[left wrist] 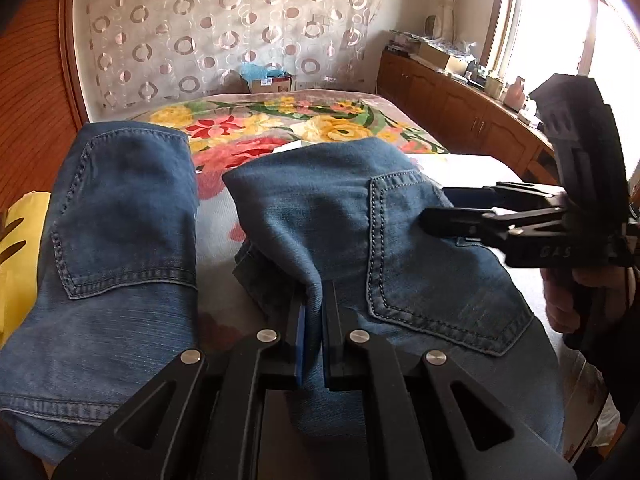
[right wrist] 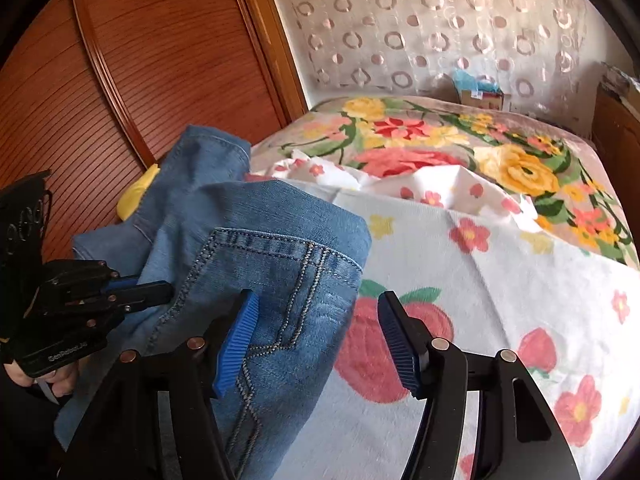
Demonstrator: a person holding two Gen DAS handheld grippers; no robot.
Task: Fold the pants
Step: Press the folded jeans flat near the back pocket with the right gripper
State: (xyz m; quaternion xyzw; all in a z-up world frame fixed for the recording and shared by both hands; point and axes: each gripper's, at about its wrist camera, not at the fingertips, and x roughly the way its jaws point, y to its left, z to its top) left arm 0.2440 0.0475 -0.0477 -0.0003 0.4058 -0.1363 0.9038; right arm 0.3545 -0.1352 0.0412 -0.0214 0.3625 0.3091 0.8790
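Note:
Blue jeans lie seat-up on the bed, both back pockets showing. A raised fold of denim at the seat's middle sits pinched in my left gripper, which is shut on it. In the right wrist view the left gripper bites the cloth beside the stitched pocket of the jeans. My right gripper is open, its blue pads wide apart; the jeans' right edge lies below and between them, untouched. From the left wrist view the right gripper hovers over the right pocket.
Under the jeans lies a white flowered sheet over a floral blanket. A yellow cloth lies at the left, by a wooden wardrobe. A low cabinet runs along the right wall. A cardboard box stands beyond the bed.

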